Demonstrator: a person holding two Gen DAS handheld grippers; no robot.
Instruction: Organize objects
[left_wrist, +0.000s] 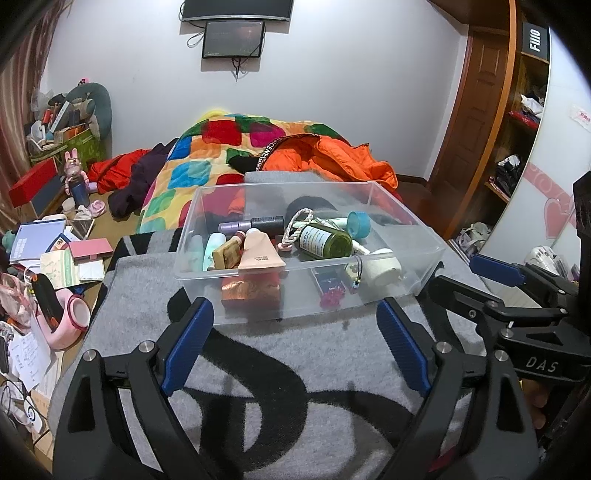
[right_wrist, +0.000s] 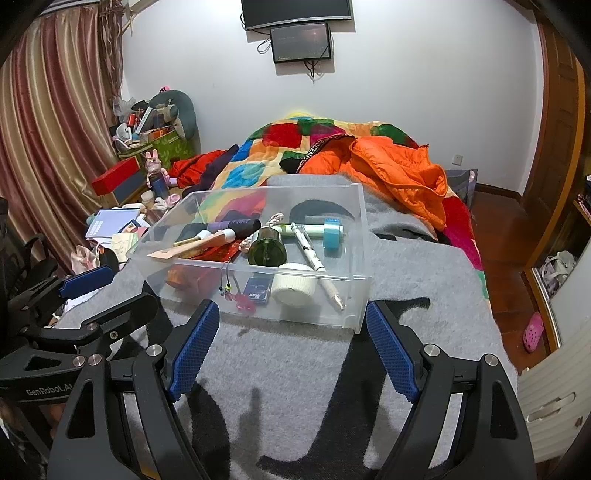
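A clear plastic bin stands on a grey blanket on the bed; it also shows in the right wrist view. Inside lie a green glass jar, a peach tube, a white jar, a purple tube, a blue tape roll, a white pen and a blue card box. My left gripper is open and empty just in front of the bin. My right gripper is open and empty, also just short of the bin.
A colourful quilt and an orange jacket lie behind the bin. Books, boxes and a pink headset clutter the floor at left. A wardrobe stands at right. The right gripper shows beside the bin.
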